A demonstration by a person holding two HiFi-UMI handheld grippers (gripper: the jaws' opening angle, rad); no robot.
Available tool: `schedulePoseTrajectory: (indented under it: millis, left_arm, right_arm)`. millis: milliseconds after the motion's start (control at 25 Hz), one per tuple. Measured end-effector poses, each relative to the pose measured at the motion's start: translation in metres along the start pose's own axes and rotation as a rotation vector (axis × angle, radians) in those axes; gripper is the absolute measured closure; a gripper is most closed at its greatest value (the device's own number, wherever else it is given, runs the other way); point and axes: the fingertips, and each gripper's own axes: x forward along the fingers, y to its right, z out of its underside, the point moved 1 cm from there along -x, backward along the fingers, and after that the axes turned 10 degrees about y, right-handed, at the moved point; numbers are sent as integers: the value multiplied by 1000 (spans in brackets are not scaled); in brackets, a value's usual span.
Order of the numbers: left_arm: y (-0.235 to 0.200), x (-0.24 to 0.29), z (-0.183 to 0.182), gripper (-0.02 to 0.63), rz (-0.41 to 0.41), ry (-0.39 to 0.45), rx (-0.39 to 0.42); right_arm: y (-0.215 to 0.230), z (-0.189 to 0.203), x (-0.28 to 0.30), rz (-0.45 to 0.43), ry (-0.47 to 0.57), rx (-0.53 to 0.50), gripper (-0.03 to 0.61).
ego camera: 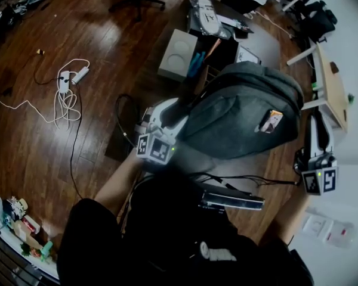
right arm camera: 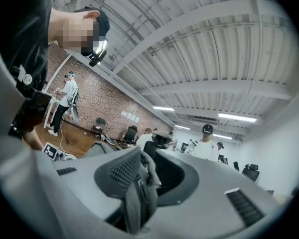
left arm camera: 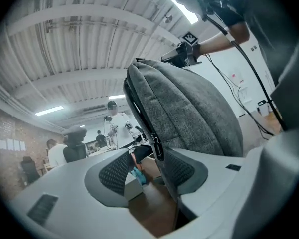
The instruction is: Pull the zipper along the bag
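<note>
A grey backpack (ego camera: pixel 244 115) lies on the table between my two grippers. My left gripper (ego camera: pixel 188 109) is at the bag's left end. In the left gripper view the bag (left arm camera: pixel 189 113) rises ahead, and its black zipper pull (left arm camera: pixel 157 151) hangs between the jaws of the left gripper (left arm camera: pixel 148 163), close against the right pad (left arm camera: pixel 183 171). A gap shows on the left pad's side, so this gripper is open. My right gripper (ego camera: pixel 313 121) is at the bag's right edge. In the right gripper view the right gripper (right arm camera: pixel 142 171) is shut on a fold of grey bag fabric (right arm camera: pixel 139 203).
A grey box (ego camera: pixel 178 53) and blue items lie beyond the bag. A power strip with white cables (ego camera: pixel 68 85) lies on the wooden floor at left. A black device (ego camera: pixel 230 198) sits at the table's near edge. A wooden desk (ego camera: pixel 331 82) stands at right. People stand in the background.
</note>
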Motion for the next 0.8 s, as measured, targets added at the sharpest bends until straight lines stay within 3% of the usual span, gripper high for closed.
schedulePoseTrajectory:
  millis: [120, 200, 320, 400, 600, 800]
  left_arm:
    - [-8, 5, 10, 433, -61, -55, 42]
    - [-9, 7, 13, 434, -70, -63, 21]
    - [-6, 7, 8, 454, -47, -39, -6]
    - [-5, 7, 8, 454, -33, -44, 38]
    - [1, 5, 6, 454, 75, -24, 177]
    - [8, 9, 2, 454, 135, -7, 195]
  right_arm:
    - [-5, 13, 3, -14, -34, 3, 456]
    - [-3, 21, -1, -12, -46, 17, 456]
    - [-5, 23, 1, -11, -48, 23, 456]
    - [-15, 15, 10, -27, -41, -1, 456]
    - [9, 42, -12, 35, -63, 39, 456]
    - [4, 38, -11, 29, -37, 60, 456]
